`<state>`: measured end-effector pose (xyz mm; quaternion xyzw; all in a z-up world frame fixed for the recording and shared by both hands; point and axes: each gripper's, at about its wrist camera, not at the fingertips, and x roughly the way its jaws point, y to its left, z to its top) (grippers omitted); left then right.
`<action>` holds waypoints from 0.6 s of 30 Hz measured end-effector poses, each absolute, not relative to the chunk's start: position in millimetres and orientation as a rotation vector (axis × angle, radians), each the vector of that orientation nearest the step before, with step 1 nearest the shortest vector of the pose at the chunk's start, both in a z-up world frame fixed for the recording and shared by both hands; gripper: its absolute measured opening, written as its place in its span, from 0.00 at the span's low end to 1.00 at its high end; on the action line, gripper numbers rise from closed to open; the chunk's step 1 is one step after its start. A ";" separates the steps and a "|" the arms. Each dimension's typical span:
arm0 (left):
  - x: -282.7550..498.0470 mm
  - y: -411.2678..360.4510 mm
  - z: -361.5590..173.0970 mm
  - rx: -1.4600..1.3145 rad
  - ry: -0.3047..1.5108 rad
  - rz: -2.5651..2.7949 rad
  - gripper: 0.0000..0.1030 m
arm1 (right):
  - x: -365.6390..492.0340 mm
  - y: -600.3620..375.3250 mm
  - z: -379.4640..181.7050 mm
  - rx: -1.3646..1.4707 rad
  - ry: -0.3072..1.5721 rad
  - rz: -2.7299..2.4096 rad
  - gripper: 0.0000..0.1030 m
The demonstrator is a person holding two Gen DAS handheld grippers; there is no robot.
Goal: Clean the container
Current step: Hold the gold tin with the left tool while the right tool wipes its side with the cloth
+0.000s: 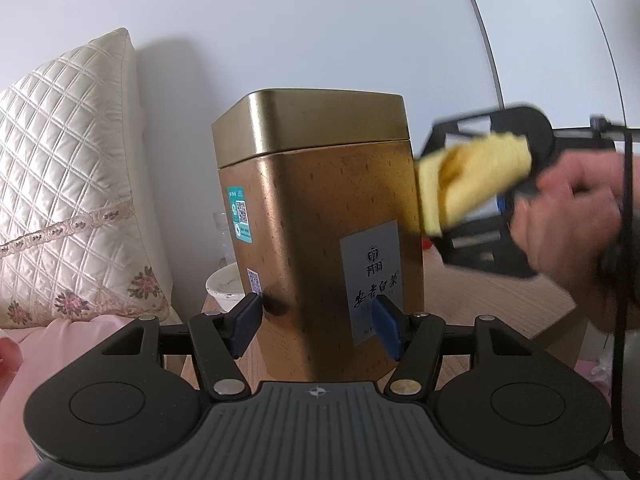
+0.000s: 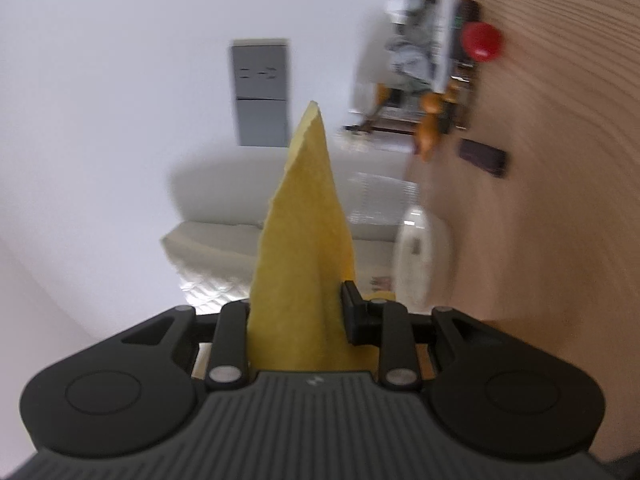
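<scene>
A tall gold tea tin [image 1: 320,208] with a lid stands upright, seen in the left wrist view. My left gripper [image 1: 318,326] is shut on its lower part, blue pads on either side. My right gripper [image 1: 476,184] comes in from the right, blurred, shut on a folded yellow cloth [image 1: 460,184] whose end touches the tin's upper right edge. In the right wrist view the yellow cloth [image 2: 304,264] sticks up between the fingers of the right gripper [image 2: 300,320]; the tin does not show there.
A quilted cream pillow [image 1: 68,184] and pink bedding [image 1: 48,356] lie left. A white bowl [image 1: 226,286] sits behind the tin on the wooden table [image 1: 480,292]. In the right wrist view a white bottle [image 2: 414,256], a red knob [image 2: 482,42] and clutter show, blurred.
</scene>
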<state>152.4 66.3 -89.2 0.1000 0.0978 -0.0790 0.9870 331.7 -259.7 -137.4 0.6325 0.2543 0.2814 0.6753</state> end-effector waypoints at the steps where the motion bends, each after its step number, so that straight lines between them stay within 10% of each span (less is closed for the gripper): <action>1: 151.4 65.6 -89.7 0.200 0.196 -0.159 0.63 | 330.3 -260.8 -142.0 1.423 0.585 0.620 0.29; 18: 136.9 55.1 -99.8 0.204 0.174 -0.161 0.66 | 318.1 -265.0 -144.4 1.424 0.572 0.632 0.29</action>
